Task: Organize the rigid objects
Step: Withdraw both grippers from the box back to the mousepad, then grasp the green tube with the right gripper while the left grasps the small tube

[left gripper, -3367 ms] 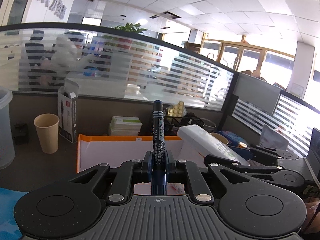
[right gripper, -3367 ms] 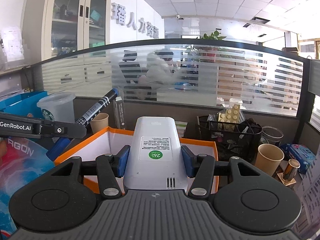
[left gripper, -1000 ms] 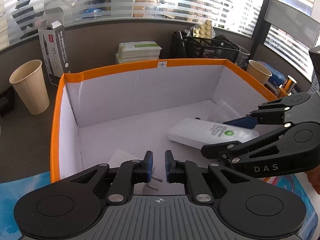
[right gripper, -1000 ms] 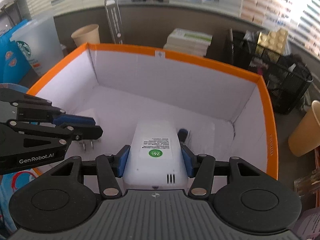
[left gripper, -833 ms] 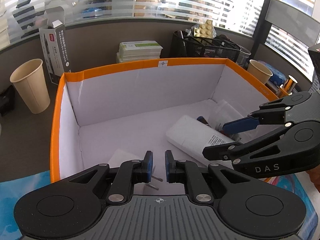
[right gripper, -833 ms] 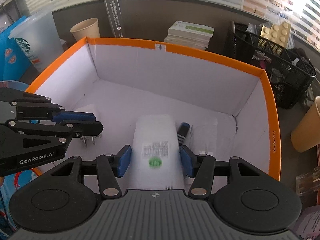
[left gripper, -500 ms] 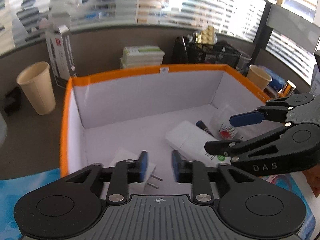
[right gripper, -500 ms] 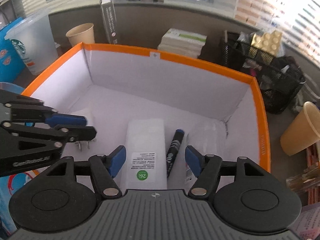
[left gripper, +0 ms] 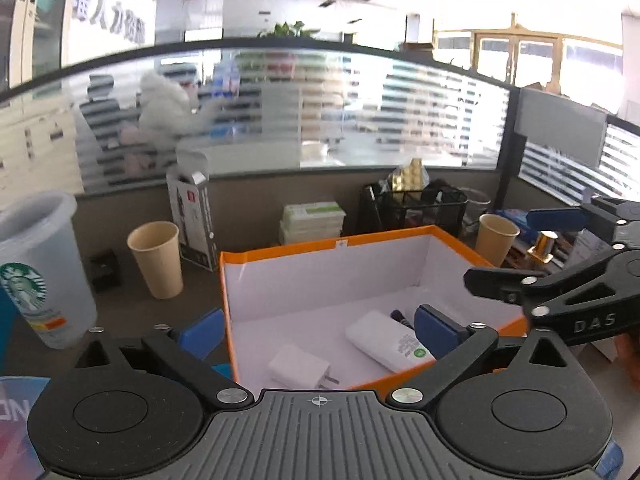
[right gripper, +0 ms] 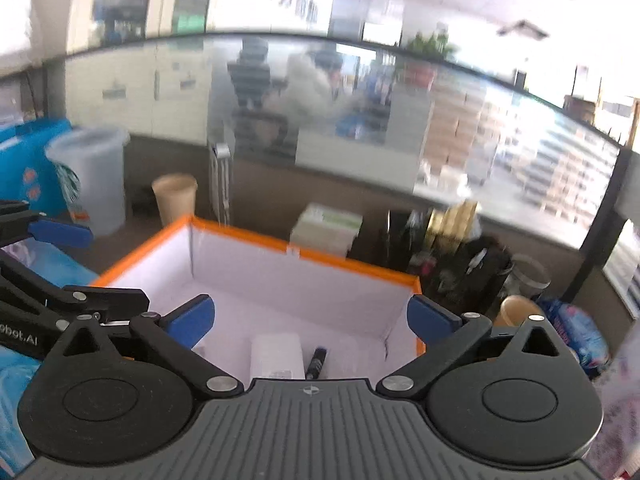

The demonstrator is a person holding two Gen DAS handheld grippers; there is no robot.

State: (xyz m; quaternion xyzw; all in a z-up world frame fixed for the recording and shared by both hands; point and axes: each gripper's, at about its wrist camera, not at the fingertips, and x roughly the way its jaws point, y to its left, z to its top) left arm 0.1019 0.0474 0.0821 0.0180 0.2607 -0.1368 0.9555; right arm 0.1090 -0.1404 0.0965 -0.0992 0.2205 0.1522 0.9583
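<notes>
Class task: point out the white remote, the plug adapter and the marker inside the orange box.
remote (left gripper: 386, 340): left wrist view, middle of its white back.
adapter (left gripper: 298, 368): left wrist view, its white body.
marker (right gripper: 317, 362): right wrist view, its dark barrel.

Matt cardboard box (left gripper: 280, 258) — glossy plastic remote (left gripper: 390, 340).

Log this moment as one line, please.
left tool: open, empty | right tool: open, empty | orange box: holds remote, marker, plug adapter
</notes>
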